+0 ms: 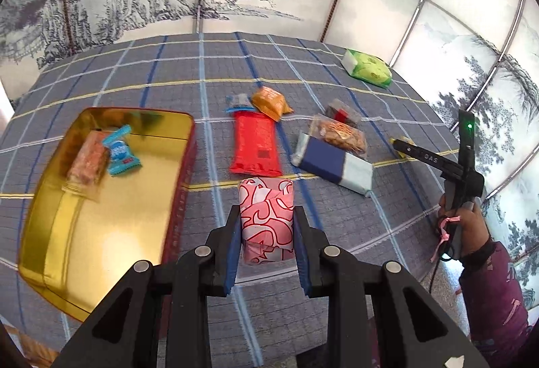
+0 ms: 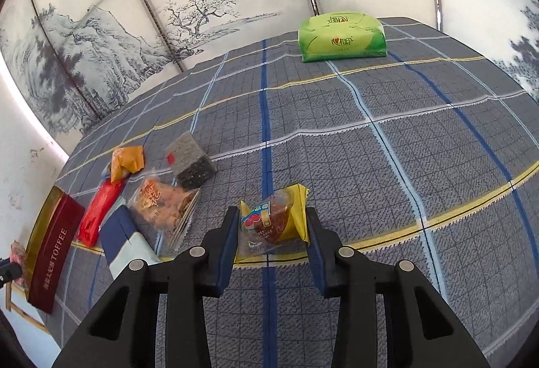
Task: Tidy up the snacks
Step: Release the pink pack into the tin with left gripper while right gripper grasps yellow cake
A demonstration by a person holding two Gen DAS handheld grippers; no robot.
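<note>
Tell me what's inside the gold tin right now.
The gold tin holds two snacks near its far end: a clear-wrapped pinkish bar and a blue-wrapped candy touching it. Whatever sits under them is covered; the rest shows bare gold floor.

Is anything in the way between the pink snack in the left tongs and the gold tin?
Nothing visible. The pink snack sits in the left tongs, and the gold tin lies open just to its left, with only bare cloth between them.

A green tissue pack (image 2: 342, 36) sits on the plaid tablecloth (image 2: 387, 159).
</note>
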